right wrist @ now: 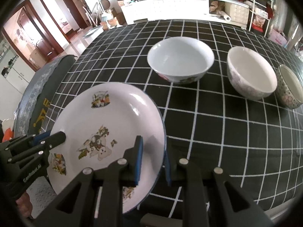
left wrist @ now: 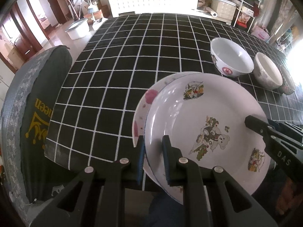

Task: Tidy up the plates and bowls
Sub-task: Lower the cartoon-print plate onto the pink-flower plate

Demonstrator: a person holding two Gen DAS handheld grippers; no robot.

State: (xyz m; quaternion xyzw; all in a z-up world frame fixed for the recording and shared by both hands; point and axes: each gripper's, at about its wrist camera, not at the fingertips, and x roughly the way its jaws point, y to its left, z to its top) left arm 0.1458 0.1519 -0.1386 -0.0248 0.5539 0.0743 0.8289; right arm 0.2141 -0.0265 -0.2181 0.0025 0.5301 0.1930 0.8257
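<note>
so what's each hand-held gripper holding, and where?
Both clamp the stacked plates by the rim: left hand-held gripper on one side, right hand-held gripper on the opposite side.

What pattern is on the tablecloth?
The tablecloth is black with a thin white grid of squares, clearest in the right wrist view.

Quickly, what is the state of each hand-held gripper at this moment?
Left hand-held gripper: closed on the rims of two stacked plates.
Right hand-held gripper: closed on the opposite rim of the top plate.
</note>
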